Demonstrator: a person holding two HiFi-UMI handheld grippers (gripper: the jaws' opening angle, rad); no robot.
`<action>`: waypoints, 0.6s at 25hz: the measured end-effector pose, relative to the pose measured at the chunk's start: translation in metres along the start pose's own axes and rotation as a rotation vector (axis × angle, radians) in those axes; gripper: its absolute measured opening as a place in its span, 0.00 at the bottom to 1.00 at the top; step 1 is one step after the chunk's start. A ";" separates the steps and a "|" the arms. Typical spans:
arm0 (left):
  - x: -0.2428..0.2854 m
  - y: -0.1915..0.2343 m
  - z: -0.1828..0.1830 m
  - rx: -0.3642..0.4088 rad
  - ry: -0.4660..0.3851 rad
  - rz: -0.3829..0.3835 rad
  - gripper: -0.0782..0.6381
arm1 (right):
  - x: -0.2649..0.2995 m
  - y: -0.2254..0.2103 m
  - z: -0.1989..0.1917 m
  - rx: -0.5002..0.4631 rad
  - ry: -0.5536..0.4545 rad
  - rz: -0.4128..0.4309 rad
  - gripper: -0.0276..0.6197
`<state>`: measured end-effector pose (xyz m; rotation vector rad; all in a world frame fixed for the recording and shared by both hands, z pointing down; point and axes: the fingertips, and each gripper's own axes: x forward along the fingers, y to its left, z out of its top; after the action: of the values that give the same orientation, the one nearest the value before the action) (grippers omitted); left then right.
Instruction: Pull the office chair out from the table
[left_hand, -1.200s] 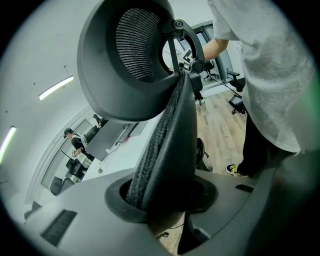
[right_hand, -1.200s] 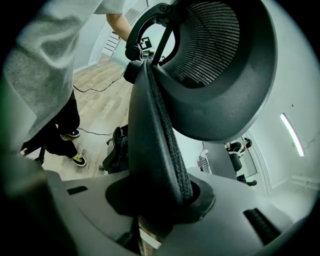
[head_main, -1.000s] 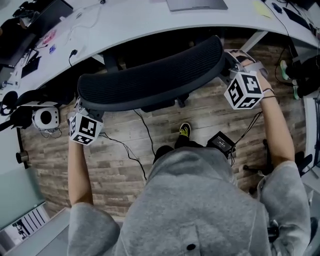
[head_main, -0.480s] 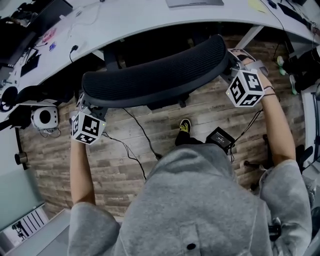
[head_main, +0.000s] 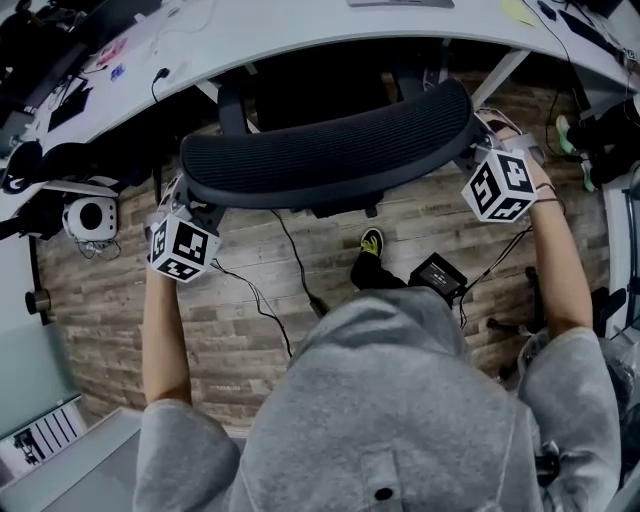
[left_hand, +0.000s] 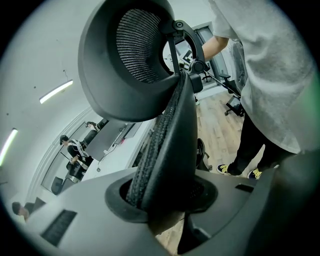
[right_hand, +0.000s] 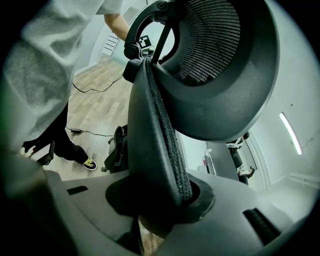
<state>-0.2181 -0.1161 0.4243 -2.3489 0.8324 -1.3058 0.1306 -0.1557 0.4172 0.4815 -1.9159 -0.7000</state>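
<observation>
The office chair (head_main: 330, 150) stood with its seat under the curved table (head_main: 290, 35) and its mesh back toward the person. The left gripper (head_main: 192, 205) was clamped on the back's left edge, the right gripper (head_main: 480, 140) on its right edge. The pull likely needed equal force from both sides, straight and level, so the chair rolled without swinging, and care near the floor cable (head_main: 293, 262).

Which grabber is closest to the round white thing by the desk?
The left gripper, shut on the chair back's left end; the white device sits just beside it, far from the right gripper.
</observation>
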 end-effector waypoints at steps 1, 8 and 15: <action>-0.004 -0.006 0.000 -0.001 0.000 0.000 0.31 | -0.004 0.005 0.001 0.000 0.000 0.000 0.24; -0.034 -0.042 0.002 0.001 0.000 0.001 0.31 | -0.034 0.039 0.013 0.004 -0.001 -0.003 0.24; -0.064 -0.081 0.001 0.000 -0.009 0.007 0.31 | -0.063 0.078 0.025 0.009 0.004 -0.005 0.24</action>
<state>-0.2169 -0.0129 0.4254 -2.3476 0.8369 -1.2913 0.1325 -0.0520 0.4176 0.4934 -1.9152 -0.6930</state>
